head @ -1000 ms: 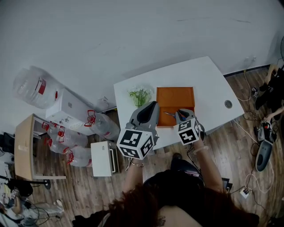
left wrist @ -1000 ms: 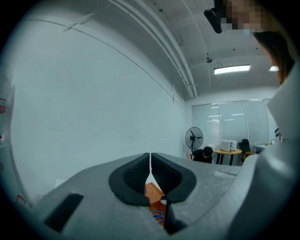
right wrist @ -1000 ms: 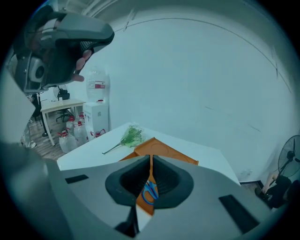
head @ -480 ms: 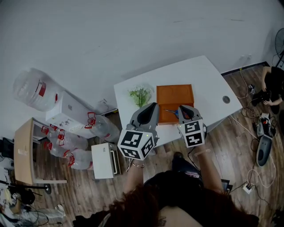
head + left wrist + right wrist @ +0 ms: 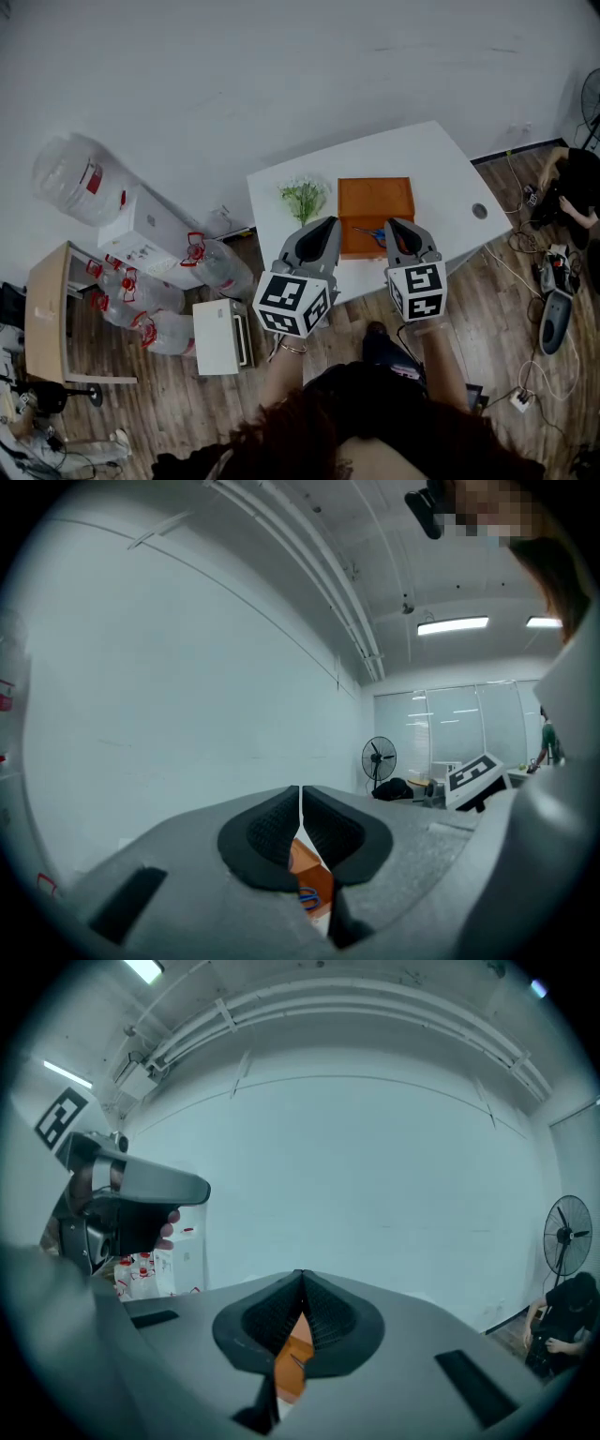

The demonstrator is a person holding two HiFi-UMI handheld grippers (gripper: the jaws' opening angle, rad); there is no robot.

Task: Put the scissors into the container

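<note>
Two hand-held grippers hang over the near edge of the white desk [image 5: 441,159], and neither has hold of anything. The left hand-held gripper [image 5: 326,225] has its jaws pressed together with nothing between them. The right hand-held gripper [image 5: 397,225] is closed and empty in the same way. Between their tips the blue-handled scissors [image 5: 371,232] lie inside the orange container [image 5: 375,195], close to its near wall. A bunch of white flowers [image 5: 303,195] stands just left of the container. Further left, big water jugs [image 5: 75,178] lie on the wooden floor.
</note>
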